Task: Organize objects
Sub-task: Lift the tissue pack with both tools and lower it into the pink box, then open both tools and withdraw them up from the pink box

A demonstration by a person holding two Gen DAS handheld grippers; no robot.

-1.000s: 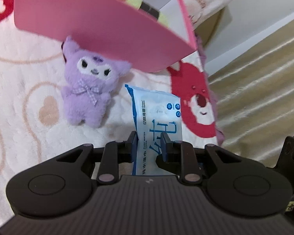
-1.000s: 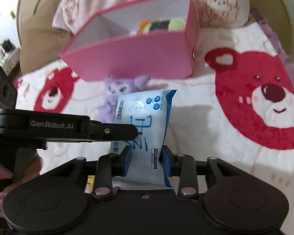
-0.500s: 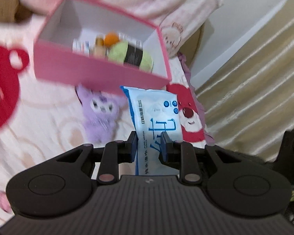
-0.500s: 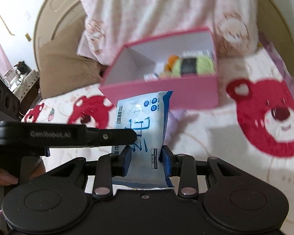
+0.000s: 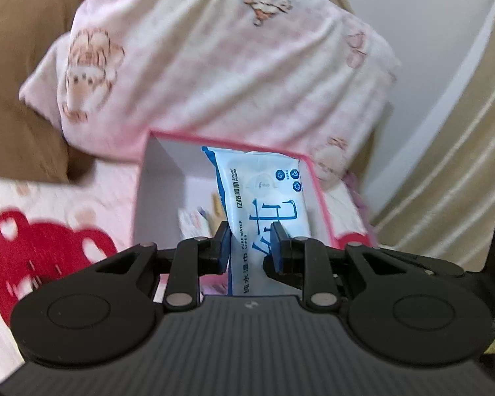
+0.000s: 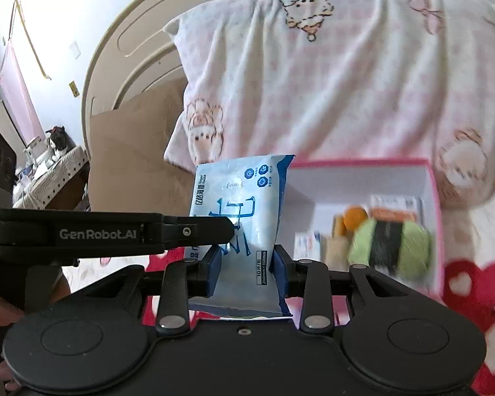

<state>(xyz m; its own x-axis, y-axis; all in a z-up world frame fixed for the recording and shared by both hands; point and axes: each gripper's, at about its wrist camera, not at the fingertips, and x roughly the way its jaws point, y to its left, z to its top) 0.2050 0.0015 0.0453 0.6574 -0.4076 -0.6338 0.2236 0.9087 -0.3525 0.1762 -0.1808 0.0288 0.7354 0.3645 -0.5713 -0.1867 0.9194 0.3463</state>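
Item: blue-and-white soft plastic pack of wet wipes (image 5: pixel 267 198), clamped by both my left tongs (image 5: pixel 250 244) and my right tongs (image 6: pixel 246 264) (one on each side), held above the open pink cardboard box (image 6: pixel 432 198) just ahead. Beyond the tongs: pink printed pillow (image 6: pixel 330 82).

The wet-wipes pack (image 5: pixel 264 204) reads "PURE WATER WIPES" beside large blue Chinese characters. The left hand-held gripper (image 6: pixel 229 227), entering the right wrist view from the left, bears "GenRobot.AI" on its finger.
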